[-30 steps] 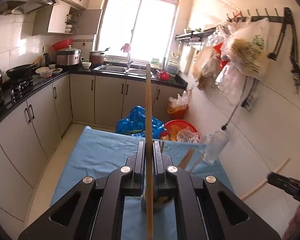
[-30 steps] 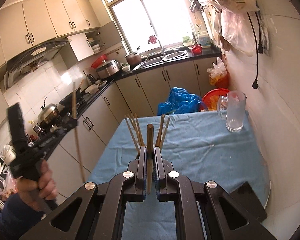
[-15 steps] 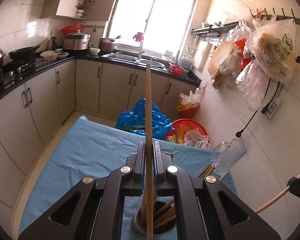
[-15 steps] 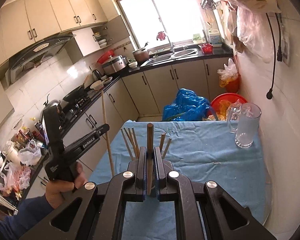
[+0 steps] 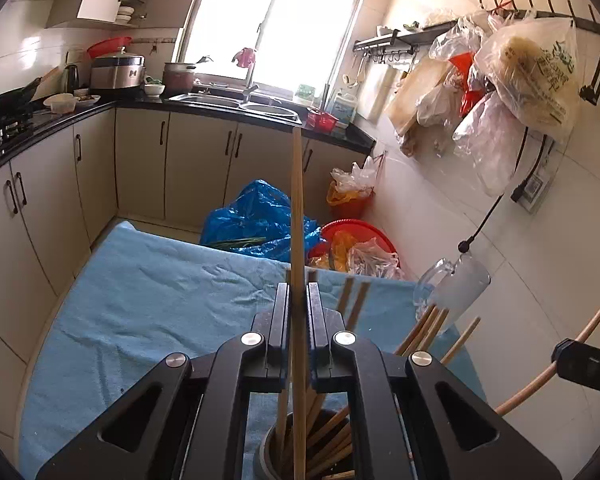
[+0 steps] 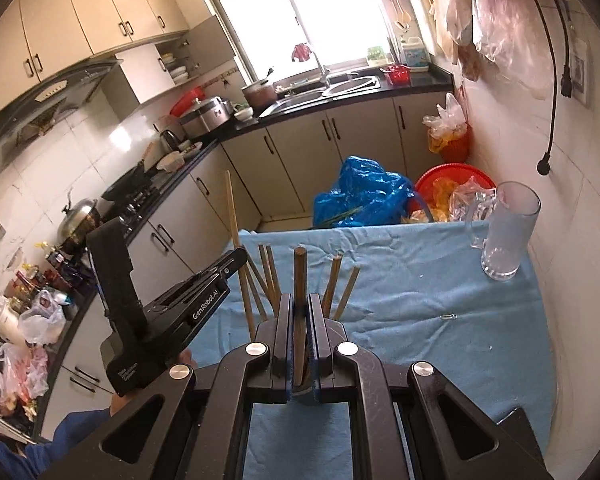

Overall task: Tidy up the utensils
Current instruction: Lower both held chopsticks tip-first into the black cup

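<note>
My left gripper is shut on a long wooden chopstick that stands upright; its lower end reaches down into a grey holder cup holding several chopsticks. My right gripper is shut on another wooden chopstick, held upright just above the same holder, whose sticks fan out behind the jaws. In the right wrist view the left gripper's black body with its chopstick is at the left, held by a hand. The right gripper's tip and its stick show at the far right of the left wrist view.
A blue cloth covers the table. A glass mug stands at its far right corner by the tiled wall. Beyond the far edge lie a blue bag and a red basin. Kitchen cabinets run along the left.
Both grippers have come down and closer to the holder with their chopsticks. The left one's stick now dips into the cup; the holder sits right under the right gripper.
</note>
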`<state>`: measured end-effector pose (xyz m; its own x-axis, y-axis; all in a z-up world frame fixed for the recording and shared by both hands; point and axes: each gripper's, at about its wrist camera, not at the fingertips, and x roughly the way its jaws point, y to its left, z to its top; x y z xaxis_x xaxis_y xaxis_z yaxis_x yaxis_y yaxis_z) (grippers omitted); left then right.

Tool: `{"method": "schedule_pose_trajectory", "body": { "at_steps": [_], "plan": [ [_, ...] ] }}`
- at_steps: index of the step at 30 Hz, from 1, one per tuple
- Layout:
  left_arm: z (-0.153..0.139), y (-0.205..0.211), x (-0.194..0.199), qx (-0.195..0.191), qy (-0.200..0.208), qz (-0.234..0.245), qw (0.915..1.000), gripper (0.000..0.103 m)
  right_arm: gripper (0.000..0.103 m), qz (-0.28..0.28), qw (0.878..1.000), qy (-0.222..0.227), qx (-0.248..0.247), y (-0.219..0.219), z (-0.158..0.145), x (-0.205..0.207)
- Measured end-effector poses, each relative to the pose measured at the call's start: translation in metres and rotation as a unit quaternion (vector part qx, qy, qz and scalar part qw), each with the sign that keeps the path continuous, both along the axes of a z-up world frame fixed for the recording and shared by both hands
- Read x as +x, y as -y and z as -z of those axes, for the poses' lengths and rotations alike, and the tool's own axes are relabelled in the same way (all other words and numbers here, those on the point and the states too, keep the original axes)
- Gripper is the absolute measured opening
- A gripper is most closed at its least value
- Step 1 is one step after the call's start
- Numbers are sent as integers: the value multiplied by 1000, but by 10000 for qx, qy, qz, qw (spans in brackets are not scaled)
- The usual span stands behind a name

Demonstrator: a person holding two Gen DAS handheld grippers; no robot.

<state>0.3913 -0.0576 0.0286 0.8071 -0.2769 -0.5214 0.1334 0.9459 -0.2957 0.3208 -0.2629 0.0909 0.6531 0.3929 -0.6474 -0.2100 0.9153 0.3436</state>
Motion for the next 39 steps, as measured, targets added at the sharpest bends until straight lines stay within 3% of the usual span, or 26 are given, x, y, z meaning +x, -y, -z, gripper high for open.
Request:
{"method": "schedule_pose_trajectory", "body": {
  "at_steps": [17,39],
  "plan": [
    [26,0,-28,44,777,37,9970,7,7,-20,9991,-344,-238,-15,32,-1],
    [56,-7,-54,194,405,163,9989,7,7,-87,9981,-565,-208,-18,52,1]
  ]
}}
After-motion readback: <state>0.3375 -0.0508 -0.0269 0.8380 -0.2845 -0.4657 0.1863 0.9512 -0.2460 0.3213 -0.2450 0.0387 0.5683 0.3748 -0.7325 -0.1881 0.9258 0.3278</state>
